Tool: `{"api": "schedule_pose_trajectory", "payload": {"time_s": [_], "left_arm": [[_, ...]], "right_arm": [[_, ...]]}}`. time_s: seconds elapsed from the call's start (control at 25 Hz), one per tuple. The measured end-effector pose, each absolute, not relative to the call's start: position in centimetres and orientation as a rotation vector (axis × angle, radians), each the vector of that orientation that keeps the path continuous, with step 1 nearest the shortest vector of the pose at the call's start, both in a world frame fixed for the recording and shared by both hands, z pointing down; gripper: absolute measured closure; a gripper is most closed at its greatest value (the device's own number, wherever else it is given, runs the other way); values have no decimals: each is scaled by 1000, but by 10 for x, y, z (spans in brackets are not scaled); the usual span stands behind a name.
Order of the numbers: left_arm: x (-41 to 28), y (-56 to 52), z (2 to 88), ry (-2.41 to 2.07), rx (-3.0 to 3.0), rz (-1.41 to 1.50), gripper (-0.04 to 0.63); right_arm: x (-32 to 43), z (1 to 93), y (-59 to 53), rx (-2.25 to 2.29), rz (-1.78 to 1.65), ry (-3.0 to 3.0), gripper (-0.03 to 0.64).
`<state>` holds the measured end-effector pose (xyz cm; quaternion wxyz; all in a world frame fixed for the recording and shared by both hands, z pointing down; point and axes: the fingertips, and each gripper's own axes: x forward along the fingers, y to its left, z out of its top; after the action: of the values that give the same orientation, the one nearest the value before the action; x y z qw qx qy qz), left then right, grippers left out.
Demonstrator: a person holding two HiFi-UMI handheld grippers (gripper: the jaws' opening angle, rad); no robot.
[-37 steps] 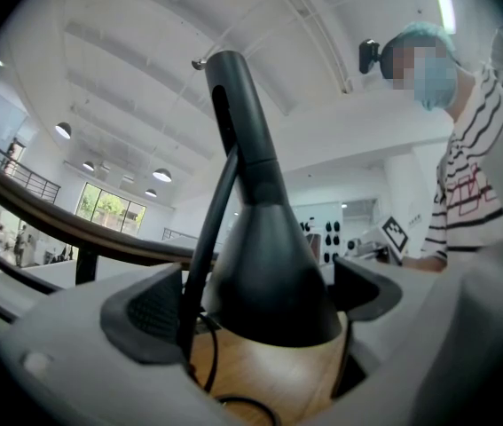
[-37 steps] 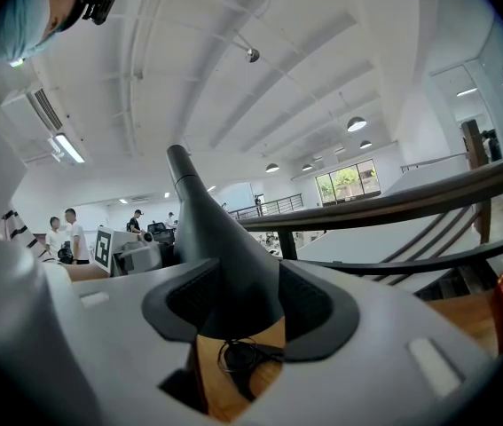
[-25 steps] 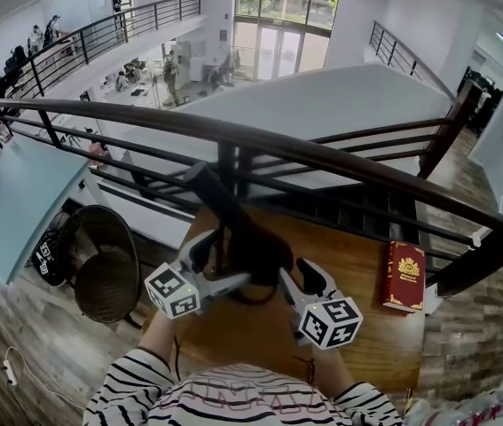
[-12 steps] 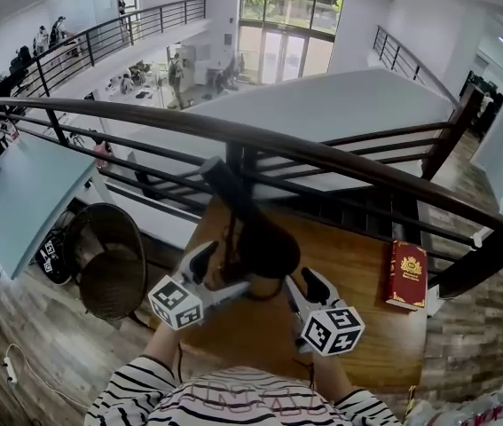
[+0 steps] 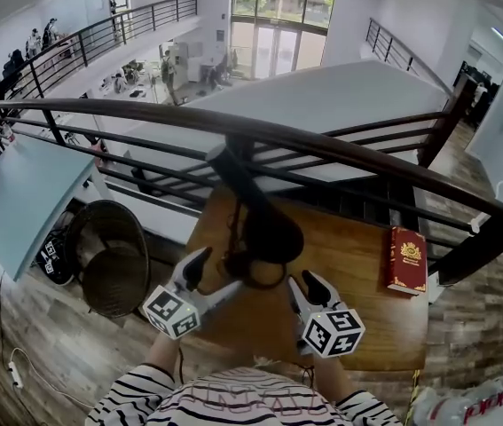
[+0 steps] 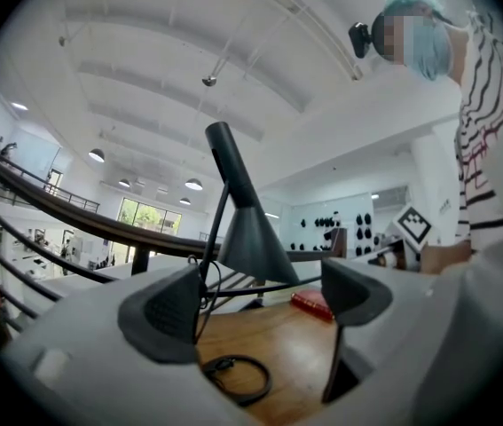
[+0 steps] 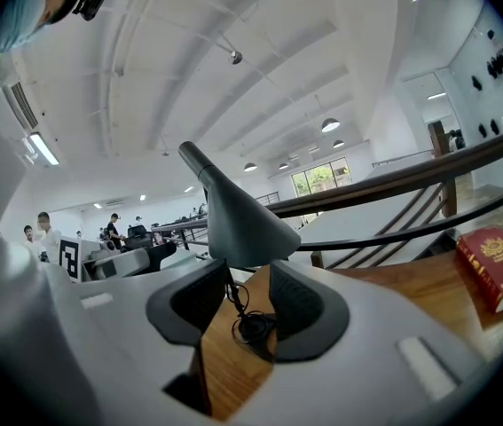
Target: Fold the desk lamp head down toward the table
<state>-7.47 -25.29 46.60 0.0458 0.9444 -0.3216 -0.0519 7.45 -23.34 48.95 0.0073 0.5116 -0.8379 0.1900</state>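
**A:** Where are the edges, and what room lies open?

**B:** The brown wooden table (image 5: 389, 322) has its far edge under the dark curved handrail (image 5: 366, 153) and its bars. Its left edge stands beside a round dark mesh basket (image 5: 109, 269) on the floor. A red hardcover book (image 5: 405, 258) lies near the right edge. Bare wood lies open between the book and the lamp, and along the near edge around both grippers.

**A:** Where is the task's thing?

**B:** The dark grey cone-shaded desk lamp (image 5: 269, 229) stands on the table's far left part, just ahead of the two grippers.

**A:** How does it look?

**B:** The shade is tilted, with its narrow neck up and away toward the handrail. Its wide mouth faces down toward the near table, raised clear of the wood. A thin rod runs beside it, and a black cord loop (image 6: 233, 378) lies on the wood below.

**A:** And the tools?

**B:** The left gripper (image 5: 211, 276) holds its jaws wide apart; they have just been closing, with nothing between them. The right gripper (image 5: 304, 289) shows a narrower gap, likewise just closing, its pads on nothing. The lamp stands beyond both.
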Motion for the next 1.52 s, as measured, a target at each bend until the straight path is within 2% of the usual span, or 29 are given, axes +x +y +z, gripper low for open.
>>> {"api": "schedule_pose_trajectory", "payload": {"time_s": [0.28,0.64,0.84,1.08,1.52], "left_arm": [[-89,-225,475,-996,2872,-120,229],[-123,-182,480,-1003,2838,-104,489],[-141,-160,484,-1026,2808,-125,583],[-157,-135,483,-1017,2824,-114,592],[-170,-94,492,-997,2813,-74,594]], "right_arm": [[70,490,-204,1666,579,-2589,494],[39,496,-164,1705,594,-2574,562],[27,503,-144,1725,614,-2567,586],[8,510,-119,1742,640,-2547,614],[-24,521,-79,1689,672,-2525,615]]}}
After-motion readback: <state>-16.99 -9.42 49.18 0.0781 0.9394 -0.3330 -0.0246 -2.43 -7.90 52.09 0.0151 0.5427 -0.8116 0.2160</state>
